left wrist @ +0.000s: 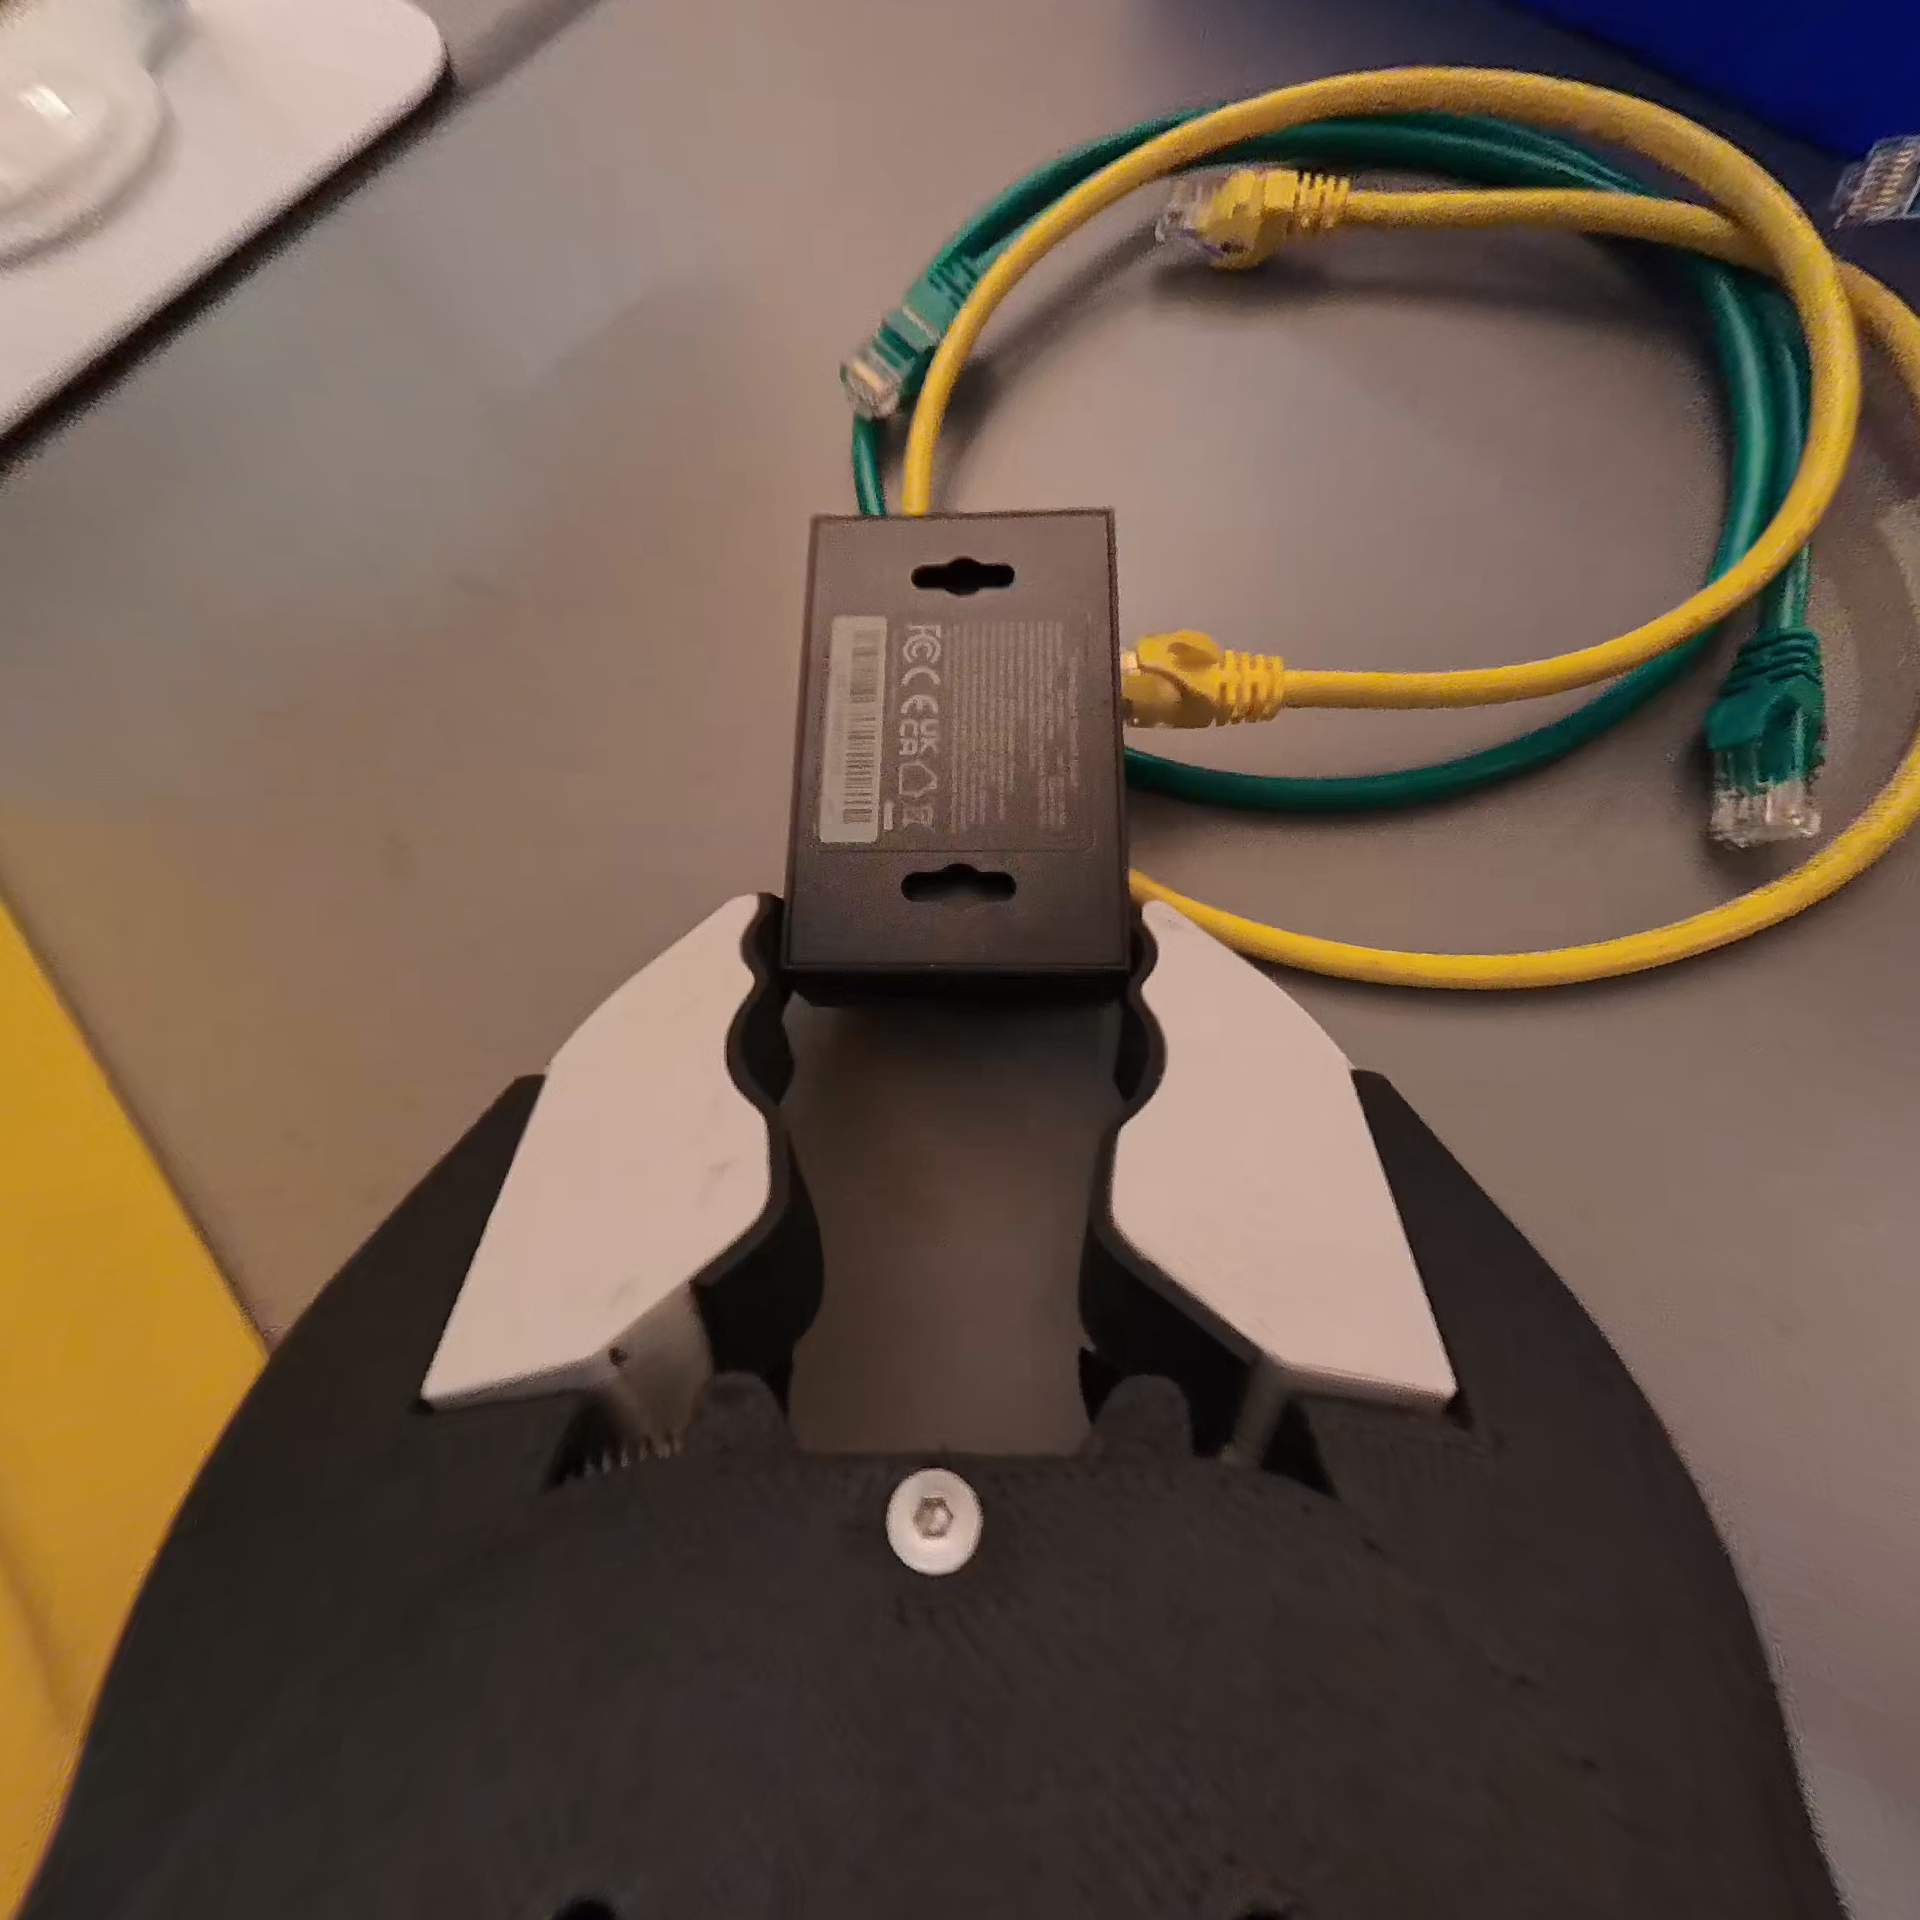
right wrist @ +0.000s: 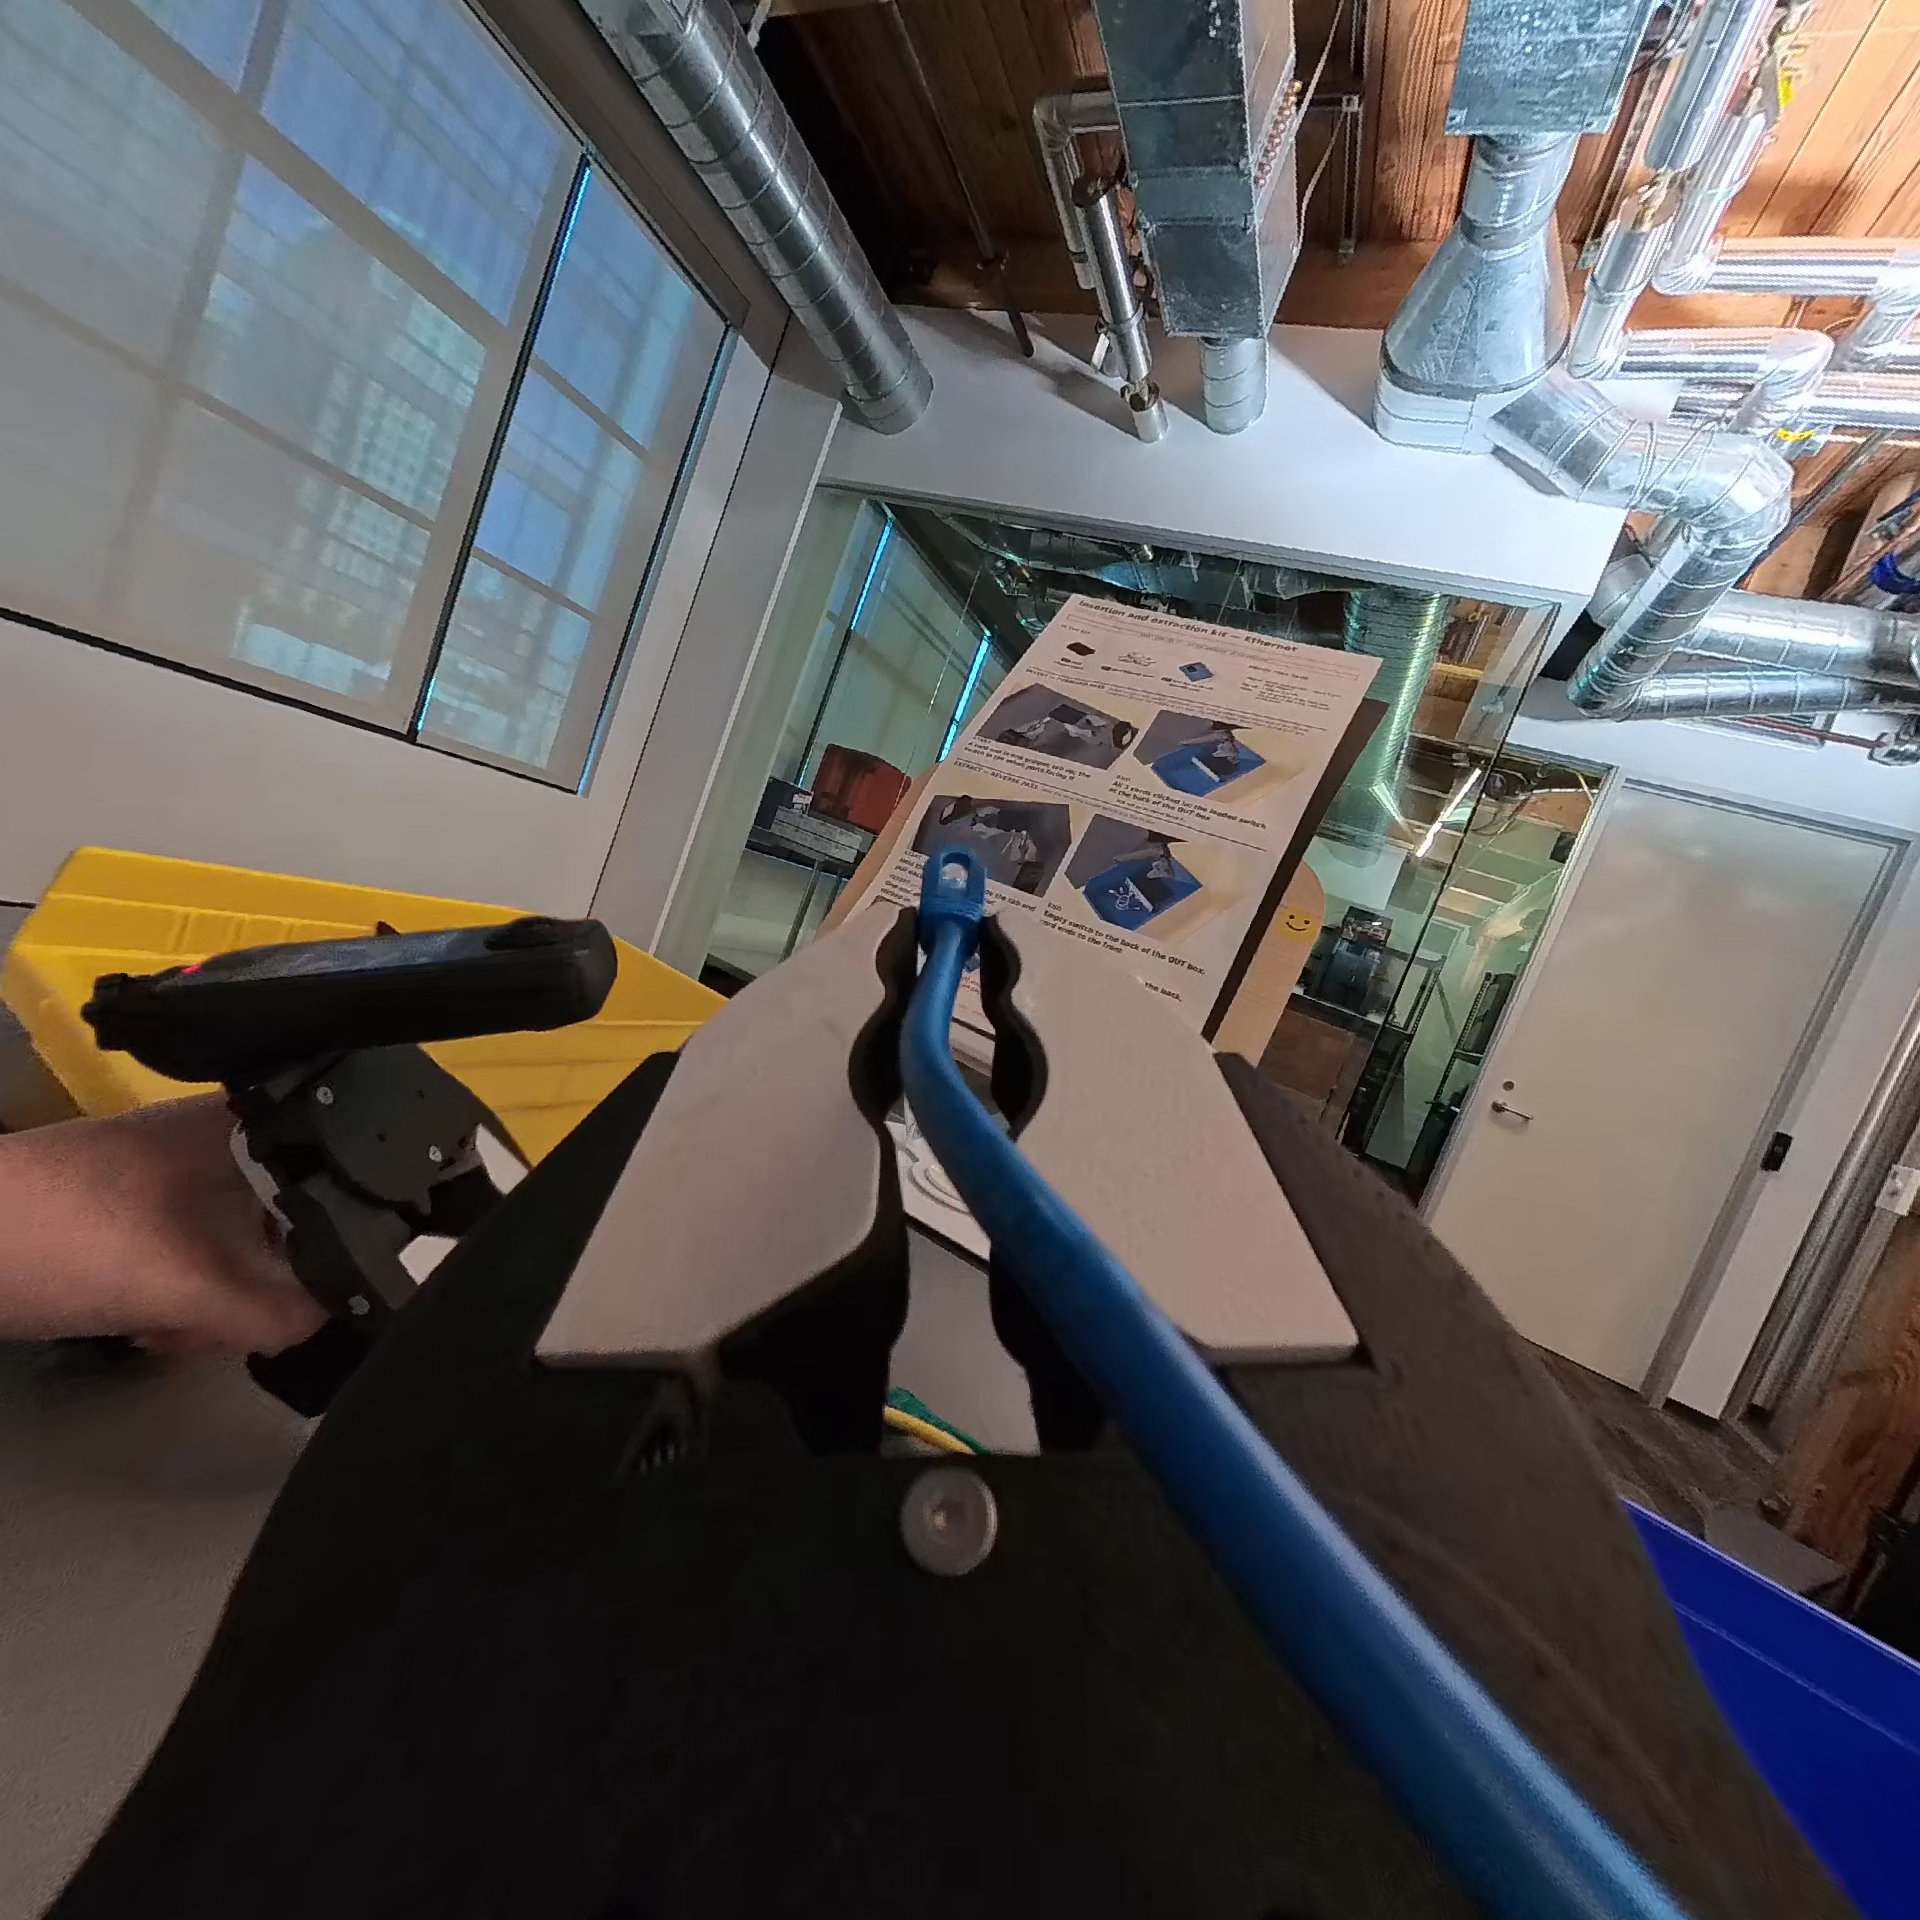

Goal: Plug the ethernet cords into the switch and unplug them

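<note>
Left wrist view: your left gripper [left wrist: 954, 940] pinches the black switch [left wrist: 951, 748], yellow cord [left wrist: 1455, 681] plugged right; your right gripper [right wrist: 948, 961] clamps a blue cord [right wrist: 1039, 1184].

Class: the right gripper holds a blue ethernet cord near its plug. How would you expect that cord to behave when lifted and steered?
The blue cord bends just behind the right gripper, so it is probably flexible. Its trailing length would likely sag and drag. The short plug end stands straight, so it probably steers well.

One black switch [left wrist: 954, 748], two yellow cords [left wrist: 1455, 681], one green cord [left wrist: 1756, 436], one blue cord [right wrist: 1091, 1247].
</note>
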A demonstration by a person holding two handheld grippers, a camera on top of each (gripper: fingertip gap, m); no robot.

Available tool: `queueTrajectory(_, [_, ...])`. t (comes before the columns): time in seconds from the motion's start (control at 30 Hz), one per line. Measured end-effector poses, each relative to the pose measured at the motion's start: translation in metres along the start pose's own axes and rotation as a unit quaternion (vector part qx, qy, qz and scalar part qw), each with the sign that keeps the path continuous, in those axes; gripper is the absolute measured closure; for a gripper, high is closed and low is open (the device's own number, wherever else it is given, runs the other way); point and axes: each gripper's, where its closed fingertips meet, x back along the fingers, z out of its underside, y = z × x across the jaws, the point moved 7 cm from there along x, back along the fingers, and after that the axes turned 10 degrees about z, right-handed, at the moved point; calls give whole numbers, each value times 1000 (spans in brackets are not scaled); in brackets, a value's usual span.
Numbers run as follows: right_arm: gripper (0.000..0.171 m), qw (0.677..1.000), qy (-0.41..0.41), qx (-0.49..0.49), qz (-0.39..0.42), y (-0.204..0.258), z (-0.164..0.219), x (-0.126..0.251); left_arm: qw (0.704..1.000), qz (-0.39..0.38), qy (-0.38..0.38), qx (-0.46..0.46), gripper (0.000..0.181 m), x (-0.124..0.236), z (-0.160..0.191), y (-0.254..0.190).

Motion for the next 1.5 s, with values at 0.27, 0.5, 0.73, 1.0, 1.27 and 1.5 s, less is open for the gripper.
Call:
queueTrajectory(0.27, [158,1000,5,14,-14,8,1,-2,978,-132,-37,-154,121,31,-30,-9])
queueTrajectory(0.5, [159,999,1,22,-34,22,-1,-3,967,-154,-157,-130,121,77,-61,-9])
queueTrajectory(0.73, [159,996,-11,-54,-73,28,-3,-3,945,-187,-223,-147,121,122,-79,-11])
queueTrajectory(1.0, [159,980,46,-111,-158,71,8,-11,938,-186,-250,-153,121,146,-99,-19])
queueTrajectory(1.27, [159,981,145,-76,-105,96,38,-26,939,-138,-281,-140,121,149,-109,-40])
queueTrajectory(1.5, [159,980,122,-136,-74,80,39,-30,934,-113,-313,-133,121,149,-110,-58])
